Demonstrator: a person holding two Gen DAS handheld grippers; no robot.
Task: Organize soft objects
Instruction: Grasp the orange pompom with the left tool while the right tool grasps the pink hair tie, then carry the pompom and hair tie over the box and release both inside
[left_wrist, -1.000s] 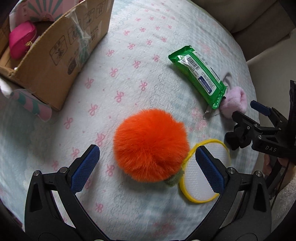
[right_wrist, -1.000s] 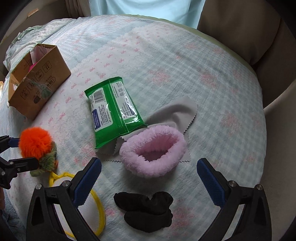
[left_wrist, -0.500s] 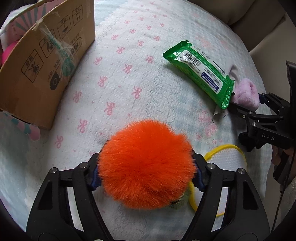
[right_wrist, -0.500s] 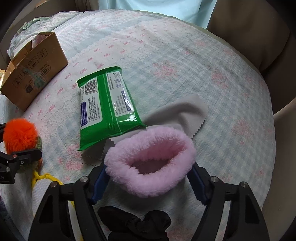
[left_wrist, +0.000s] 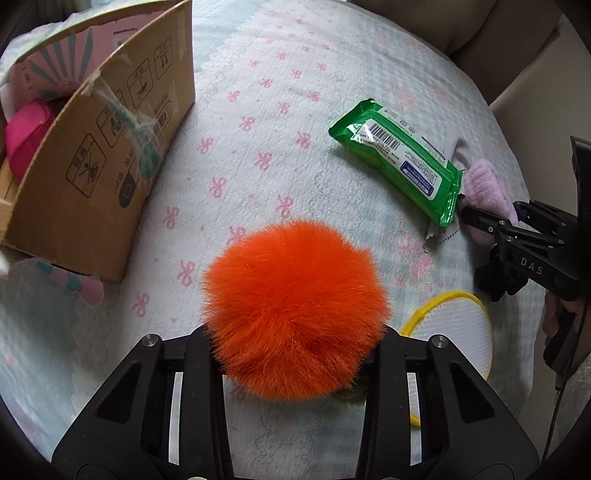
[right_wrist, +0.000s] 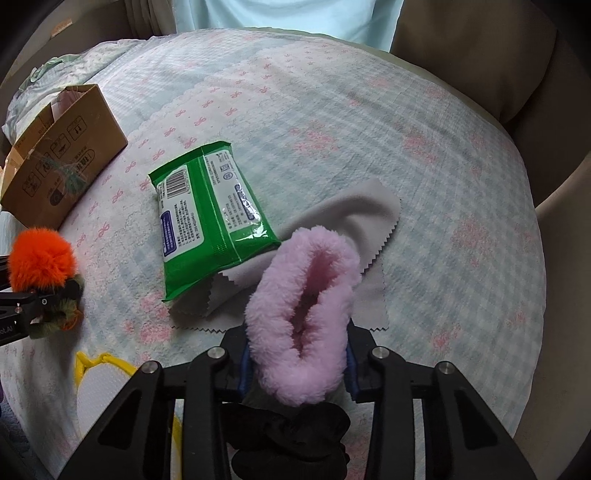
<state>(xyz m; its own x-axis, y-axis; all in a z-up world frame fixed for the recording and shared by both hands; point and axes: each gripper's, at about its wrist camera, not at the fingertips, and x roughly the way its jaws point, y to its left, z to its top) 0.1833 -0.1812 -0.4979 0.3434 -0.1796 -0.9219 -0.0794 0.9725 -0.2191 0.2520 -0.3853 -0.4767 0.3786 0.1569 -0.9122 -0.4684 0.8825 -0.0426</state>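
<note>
So the whole thing happens on a bed with a pale blue-and-white checked cover (right_wrist: 369, 122), printed all over with little pink bows and with a scalloped seam running across it. Around the far and right edges there's tan upholstered furniture, looks like a padded headboard or sofa back (right_wrist: 476, 62), and behind that a light blue curtain (right_wrist: 288, 14) hanging at the top middle of the right wrist view. Light is soft, even daylight, nothing harsh, with only faint shadows on the fabric.
</note>
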